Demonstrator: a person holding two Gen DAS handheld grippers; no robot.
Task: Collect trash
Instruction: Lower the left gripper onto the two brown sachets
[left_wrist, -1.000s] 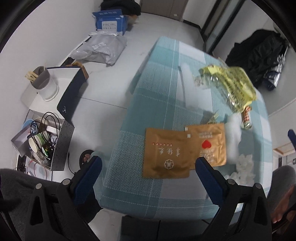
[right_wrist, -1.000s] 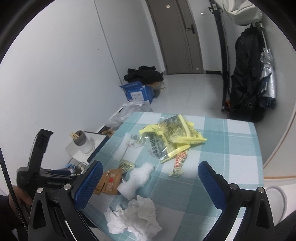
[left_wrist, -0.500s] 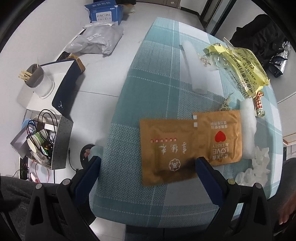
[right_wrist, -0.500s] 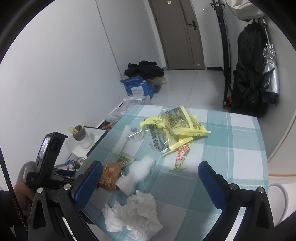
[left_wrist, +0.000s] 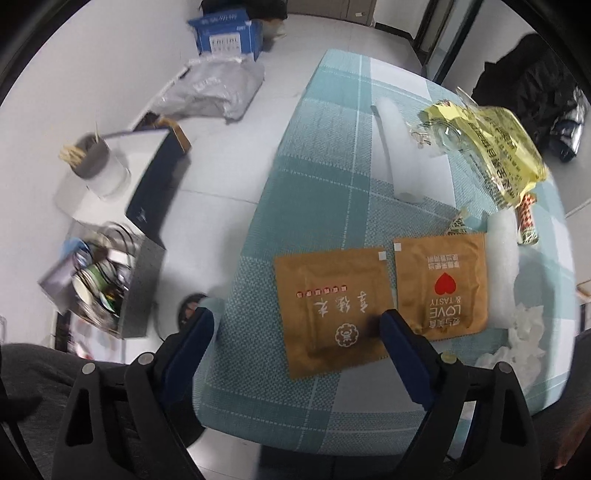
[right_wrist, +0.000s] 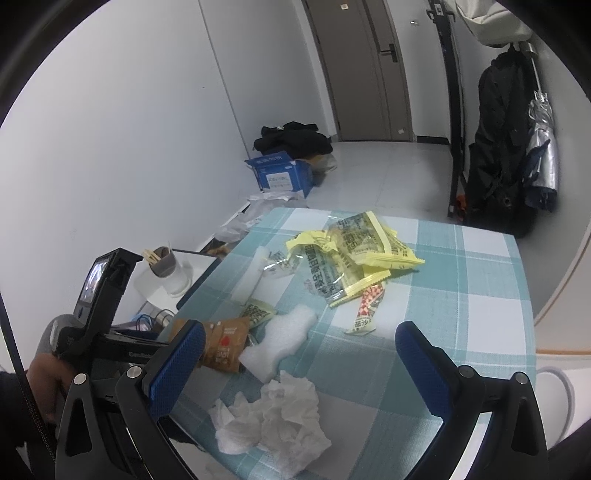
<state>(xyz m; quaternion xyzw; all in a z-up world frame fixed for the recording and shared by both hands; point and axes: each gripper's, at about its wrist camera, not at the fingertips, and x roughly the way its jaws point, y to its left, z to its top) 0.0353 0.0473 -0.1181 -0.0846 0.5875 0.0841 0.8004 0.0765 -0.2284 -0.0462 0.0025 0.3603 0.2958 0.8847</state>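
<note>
Even soft light, fisheye-warped, blurred edges

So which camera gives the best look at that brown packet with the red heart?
The left wrist view: the brown packet with the red heart lies flat and fully visible, its print readable. The right wrist view shows it small, foreshortened and partly hidden behind a blue finger.

Two flat brown sachets (left_wrist: 332, 306) lie side by side near the table's edge, the right one (left_wrist: 441, 286) printed with a red heart. Beside it sits a white foam block (right_wrist: 277, 343), then crumpled tissue (right_wrist: 273, 417). Farther back, yellow wrappers (right_wrist: 354, 251) lie piled, with a red-patterned packet (right_wrist: 367, 310), possibly torn open, just below
</note>
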